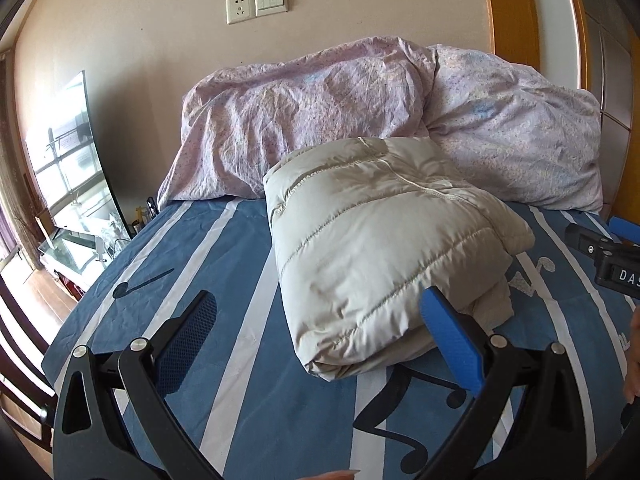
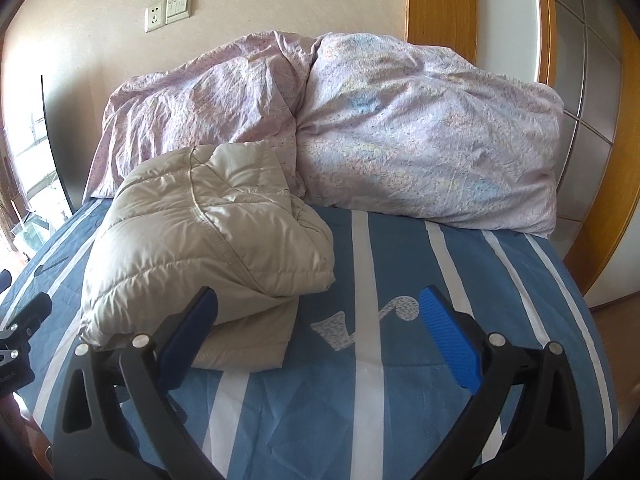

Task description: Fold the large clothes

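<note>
since the beige quilted puffer jacket [image 1: 384, 248] already lies as a compact folded bundle on the blue bed sheet with white stripes and music-note print [image 1: 224, 320], the fold appears complete or nearly so. the bundle sits near the middle of the bed, its far end close against the two rumpled pink-lilac patterned pillows [image 2: 360, 120] at the wall; whether it touches them cannot be told. a lower layer protrudes slightly at the near right corner, which suggests the stack may need squaring.

the left gripper [image 1: 320, 340] stands with its blue-padded fingers spread apart, holding nothing; its right finger is just beside the near edge of the bundle. the right gripper [image 2: 320, 340] is likewise spread and empty, its left finger at the bundle's right corner, the rest over bare sheet. this flanking placement is judged to suit either a final tidy or release.

a white wall socket and switch plate [image 1: 256, 2] sits above the pillows. a wooden door frame [image 2: 436, 4] stands at the right.
</note>
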Tool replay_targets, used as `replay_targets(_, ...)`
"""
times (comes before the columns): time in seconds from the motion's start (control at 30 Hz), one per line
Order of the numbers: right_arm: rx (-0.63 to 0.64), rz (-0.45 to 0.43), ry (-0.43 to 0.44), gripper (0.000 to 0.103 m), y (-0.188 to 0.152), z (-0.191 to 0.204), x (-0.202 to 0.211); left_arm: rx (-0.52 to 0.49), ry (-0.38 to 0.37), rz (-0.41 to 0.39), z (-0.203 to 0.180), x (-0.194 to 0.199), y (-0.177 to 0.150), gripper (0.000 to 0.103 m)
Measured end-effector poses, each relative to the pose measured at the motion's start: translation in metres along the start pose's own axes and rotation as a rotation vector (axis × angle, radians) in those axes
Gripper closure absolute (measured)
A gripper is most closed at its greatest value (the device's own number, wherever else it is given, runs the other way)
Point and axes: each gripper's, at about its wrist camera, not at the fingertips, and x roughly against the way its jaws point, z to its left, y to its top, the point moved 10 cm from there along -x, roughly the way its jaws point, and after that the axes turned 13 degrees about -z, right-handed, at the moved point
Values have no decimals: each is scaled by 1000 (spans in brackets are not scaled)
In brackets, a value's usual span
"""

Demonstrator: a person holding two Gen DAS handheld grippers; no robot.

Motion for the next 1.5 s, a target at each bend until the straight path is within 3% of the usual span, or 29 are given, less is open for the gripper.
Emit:
replay_targets(0.47, 2, 82, 50, 2, -36, 20, 29, 49, -46, 63, 2, 25, -28, 1)
replay_targets(0.8, -2, 132, 87, 2, -63, 33, 62, 19, -63, 81, -6, 50, -38, 1)
replay_targets(1.5, 1, 106, 69, 2, -56, 42, 113, -1, -97, 79, -8, 79, -29, 1)
